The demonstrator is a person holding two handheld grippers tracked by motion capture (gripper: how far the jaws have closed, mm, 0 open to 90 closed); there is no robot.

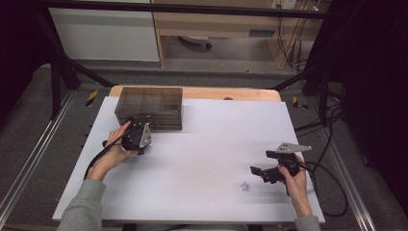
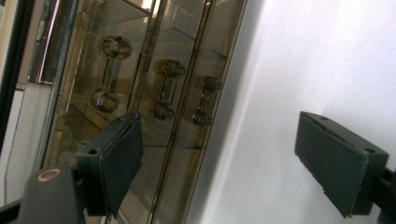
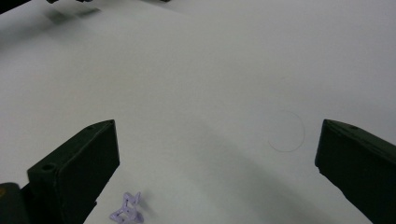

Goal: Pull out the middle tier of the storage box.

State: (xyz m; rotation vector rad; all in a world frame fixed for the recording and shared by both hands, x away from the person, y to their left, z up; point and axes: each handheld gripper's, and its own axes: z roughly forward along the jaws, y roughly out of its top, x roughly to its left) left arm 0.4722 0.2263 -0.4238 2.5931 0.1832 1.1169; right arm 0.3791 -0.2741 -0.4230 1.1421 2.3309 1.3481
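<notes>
A smoked see-through drawer box [image 1: 148,108] stands at the back left of the white table [image 1: 202,144]. My left gripper [image 1: 138,129] is held just in front of it. In the left gripper view the box [image 2: 140,70] shows three drawer fronts, each with a clear handle [image 2: 163,88], and my left gripper [image 2: 226,163] stands open and empty before them. A small purple star-shaped piece [image 1: 245,186] lies near the front right. My right gripper [image 1: 263,162] hovers just right of it, open. In the right gripper view the purple piece [image 3: 126,212] lies beside the left jaw of the open gripper [image 3: 215,172].
Black frame posts and cables [image 1: 332,144] run along the table's right side. A wooden shelf unit [image 1: 216,29] stands behind the table. A faint ring mark [image 3: 287,133] shows on the white surface.
</notes>
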